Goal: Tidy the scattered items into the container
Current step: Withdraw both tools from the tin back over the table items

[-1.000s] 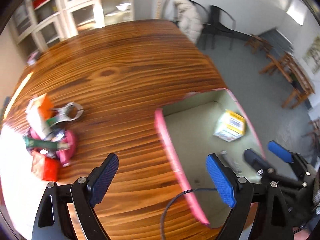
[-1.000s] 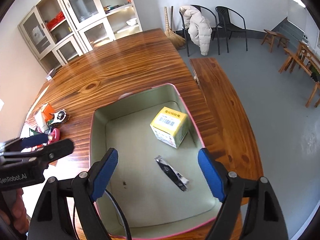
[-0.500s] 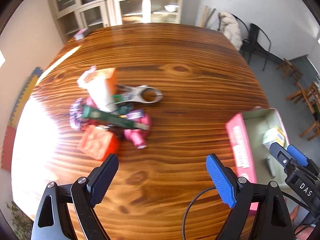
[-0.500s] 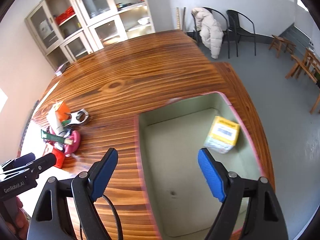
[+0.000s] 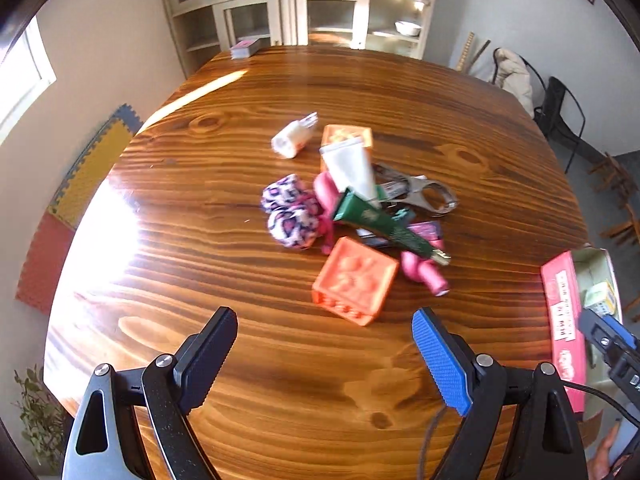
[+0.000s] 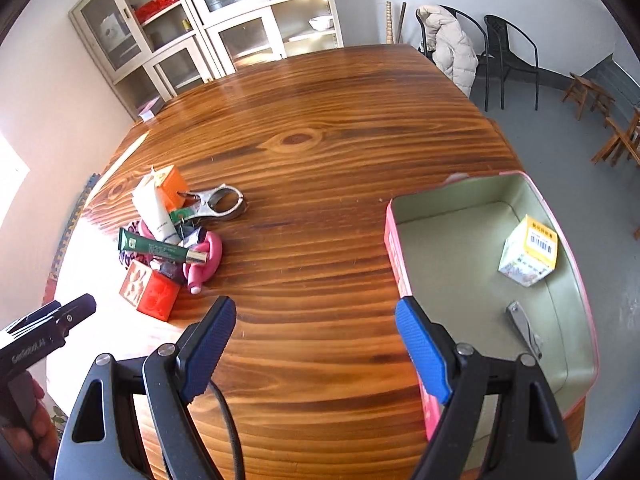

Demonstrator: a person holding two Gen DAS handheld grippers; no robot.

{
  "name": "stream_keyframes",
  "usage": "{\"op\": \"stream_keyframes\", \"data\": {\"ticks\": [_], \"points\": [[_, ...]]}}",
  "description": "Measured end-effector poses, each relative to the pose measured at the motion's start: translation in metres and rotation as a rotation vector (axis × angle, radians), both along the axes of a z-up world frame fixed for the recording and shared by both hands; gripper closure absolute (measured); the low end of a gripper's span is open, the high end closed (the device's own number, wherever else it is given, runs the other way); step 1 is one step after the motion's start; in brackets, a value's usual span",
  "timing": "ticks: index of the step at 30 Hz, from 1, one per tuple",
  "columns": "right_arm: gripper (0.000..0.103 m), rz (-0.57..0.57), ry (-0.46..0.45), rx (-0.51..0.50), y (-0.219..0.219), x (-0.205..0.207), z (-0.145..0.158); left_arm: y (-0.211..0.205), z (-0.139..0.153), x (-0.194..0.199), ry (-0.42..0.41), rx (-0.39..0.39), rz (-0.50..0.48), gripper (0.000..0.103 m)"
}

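Observation:
A heap of small items lies on the wooden table [image 5: 248, 360]: an orange block [image 5: 354, 280], a green tube [image 5: 380, 222], a white tube [image 5: 350, 170], a patterned scrunchie [image 5: 290, 212], a pink piece [image 5: 422, 272], metal scissors-like tool [image 5: 424, 192] and a small white bottle [image 5: 292, 140]. My left gripper [image 5: 324, 354] hovers open just in front of the orange block, with nothing between its fingers. My right gripper [image 6: 314, 346] is open and empty over bare table, between the heap [image 6: 168, 240] and the pink-rimmed tin [image 6: 394, 240]. The tin holds a yellow box [image 6: 528, 252] and a nail clipper [image 6: 524, 330].
A pink card pack [image 5: 245, 48] rests at the table's far edge, in front of white cabinets [image 5: 320, 12]. Chairs, one with a pale jacket [image 6: 454, 50], stand at the back right. Foam floor mats [image 5: 76, 184] lie to the left of the table.
My left gripper has swung left from over the tin to the heap, which now sits just ahead of it. My right gripper has also slid left, off the tin onto bare table.

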State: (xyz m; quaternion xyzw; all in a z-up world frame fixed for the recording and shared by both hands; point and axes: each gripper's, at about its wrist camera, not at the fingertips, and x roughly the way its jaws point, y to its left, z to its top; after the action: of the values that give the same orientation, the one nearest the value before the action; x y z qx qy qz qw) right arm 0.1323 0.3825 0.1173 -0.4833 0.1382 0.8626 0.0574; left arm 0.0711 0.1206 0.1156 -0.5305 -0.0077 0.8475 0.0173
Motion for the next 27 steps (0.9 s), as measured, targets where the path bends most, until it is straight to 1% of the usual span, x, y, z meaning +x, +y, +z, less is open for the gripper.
{"op": "stream_keyframes", "data": {"ticks": [3,5,8,12,18,21,27], "points": [[0.018,-0.01,-0.026,-0.003,-0.004,0.003,-0.005,-0.019,-0.009,-0.007,-0.023,0.038,0.031,0.012],[0.018,-0.014,-0.041,-0.007,-0.007,0.004,-0.007,-0.024,-0.012,-0.01,-0.021,0.038,0.029,0.012],[0.018,-0.012,-0.054,-0.003,-0.014,0.002,-0.009,-0.023,-0.018,-0.014,-0.029,0.037,-0.007,0.012],[0.018,0.016,-0.062,0.006,-0.029,-0.003,-0.011,-0.018,-0.025,-0.02,-0.049,0.051,-0.068,0.012],[0.018,0.054,-0.073,0.018,-0.047,-0.009,-0.013,-0.012,-0.037,-0.027,-0.088,0.082,-0.127,0.012],[0.018,0.059,-0.083,0.017,-0.051,-0.01,-0.016,-0.007,-0.044,-0.032,-0.107,0.081,-0.159,0.012],[0.018,0.045,-0.11,0.014,-0.053,-0.011,-0.022,0.005,-0.059,-0.042,-0.109,0.052,-0.223,0.012]]}}
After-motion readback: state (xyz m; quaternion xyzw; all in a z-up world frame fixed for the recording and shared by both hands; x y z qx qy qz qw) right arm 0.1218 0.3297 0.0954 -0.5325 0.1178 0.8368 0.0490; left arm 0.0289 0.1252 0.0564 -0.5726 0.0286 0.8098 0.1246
